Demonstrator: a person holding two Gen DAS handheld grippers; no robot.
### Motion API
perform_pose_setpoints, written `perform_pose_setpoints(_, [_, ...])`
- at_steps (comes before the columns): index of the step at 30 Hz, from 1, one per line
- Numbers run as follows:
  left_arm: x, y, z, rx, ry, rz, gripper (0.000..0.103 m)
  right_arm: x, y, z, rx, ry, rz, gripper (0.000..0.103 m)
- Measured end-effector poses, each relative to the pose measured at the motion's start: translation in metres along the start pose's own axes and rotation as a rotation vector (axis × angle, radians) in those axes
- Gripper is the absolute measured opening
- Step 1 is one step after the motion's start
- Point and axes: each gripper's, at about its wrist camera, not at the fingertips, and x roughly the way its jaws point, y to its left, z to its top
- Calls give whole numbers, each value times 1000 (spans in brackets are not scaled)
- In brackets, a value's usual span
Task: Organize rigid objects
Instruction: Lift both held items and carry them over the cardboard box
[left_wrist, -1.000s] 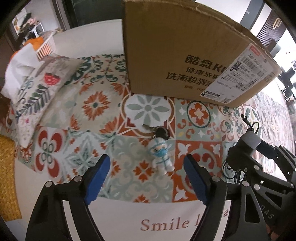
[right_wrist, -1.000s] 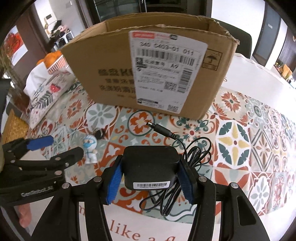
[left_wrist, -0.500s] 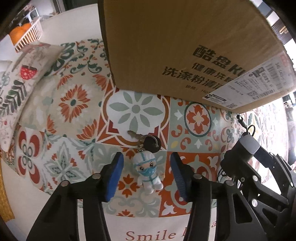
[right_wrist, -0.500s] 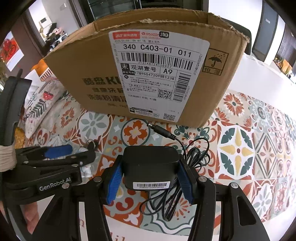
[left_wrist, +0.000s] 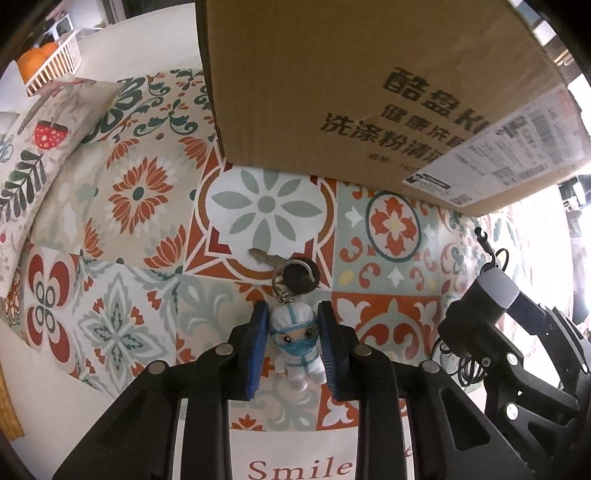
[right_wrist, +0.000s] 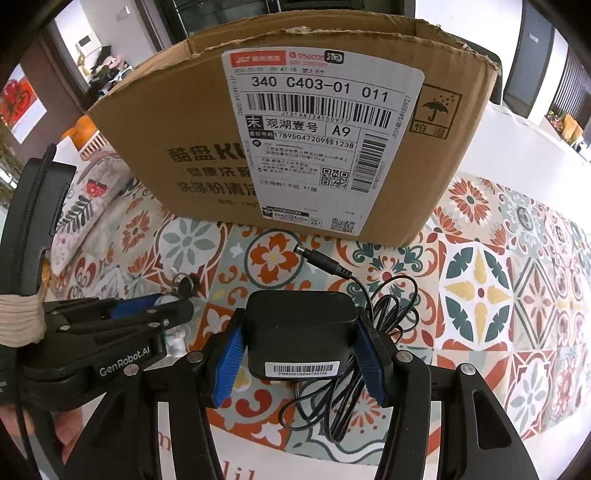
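Note:
A small white figurine keychain with a blue mask lies on the patterned tablecloth, its ring and key towards the box. My left gripper is shut on the figurine, blue pads against both its sides. My right gripper is shut on a black power adapter, whose cable trails on the cloth with the plug pointing at the box. The open cardboard box stands just behind both. The left gripper shows at the left of the right wrist view.
A patterned cushion lies at the left. A white basket with oranges stands at the back left. The tablecloth runs on to the right; its white front border is near me.
My left gripper moved forward over the figurine and closed from wide open onto it. My right gripper kept the adapter and came a little nearer the box.

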Motion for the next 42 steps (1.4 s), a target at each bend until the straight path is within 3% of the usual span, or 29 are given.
perform_pose_setpoints(17, [-65, -8, -49, 77, -132, -20, 27, -55, 0, -25, 61, -83, 28, 56])
perform_pose_setpoints(29, [-121, -9, -46, 78, -225, -27, 27, -91, 10, -26, 41, -161, 39, 56])
perform_pose_setpoints(42, [-187, -17, -41, 124, -397, -39, 27, -145, 18, -14, 16, -296, 64, 56])
